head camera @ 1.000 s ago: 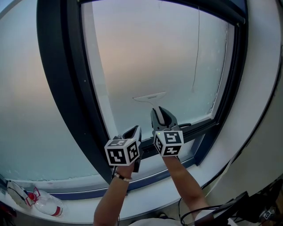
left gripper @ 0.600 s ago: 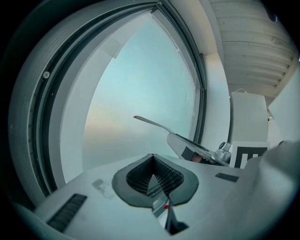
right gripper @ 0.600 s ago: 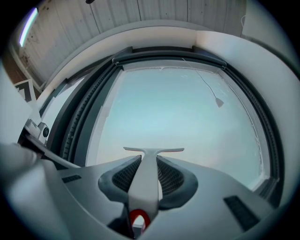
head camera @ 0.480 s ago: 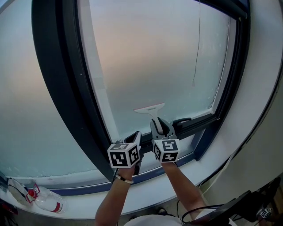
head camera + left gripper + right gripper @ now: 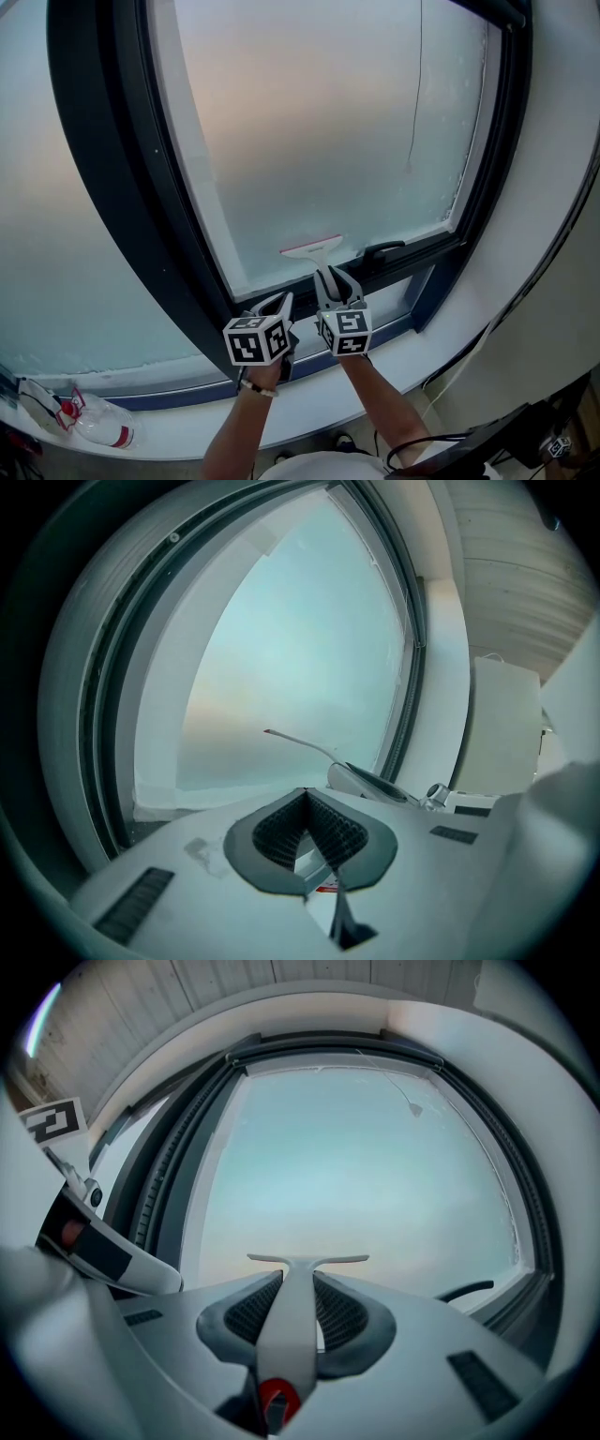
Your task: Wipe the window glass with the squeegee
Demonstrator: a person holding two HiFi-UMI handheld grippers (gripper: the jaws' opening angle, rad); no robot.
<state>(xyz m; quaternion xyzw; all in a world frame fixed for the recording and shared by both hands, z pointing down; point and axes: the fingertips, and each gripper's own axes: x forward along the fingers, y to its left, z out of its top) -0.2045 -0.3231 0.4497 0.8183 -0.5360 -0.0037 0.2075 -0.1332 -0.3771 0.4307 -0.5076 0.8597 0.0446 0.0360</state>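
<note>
1. The right gripper (image 5: pixel 335 283) is clamped on the white handle of the squeegee (image 5: pixel 312 248), with its jaws pressed against both sides of the handle. The blade sits just beyond the fingertips, against the window glass (image 5: pixel 319 122).
2. The blade lies low on the pane, just above the bottom edge of the dark window frame (image 5: pixel 112 178). A wide stretch of bare glass opens above it and to both sides.
3. Near the blade's right end, a dark window handle (image 5: pixel 382 249) lies along the bottom of the frame. A thin cord (image 5: pixel 418 84) hangs down near the pane's right edge.
4. The left gripper (image 5: pixel 281 300) is just beside the right one, on its left. Its jaws are together with nothing between them, and it is apart from the squeegee.
5. Both forearms reach up side by side over the white sill (image 5: pixel 178 433), and both grippers point at the glass.
6. A plastic bottle (image 5: pixel 94 429) lies at the sill's left end, well apart from both grippers.
</note>
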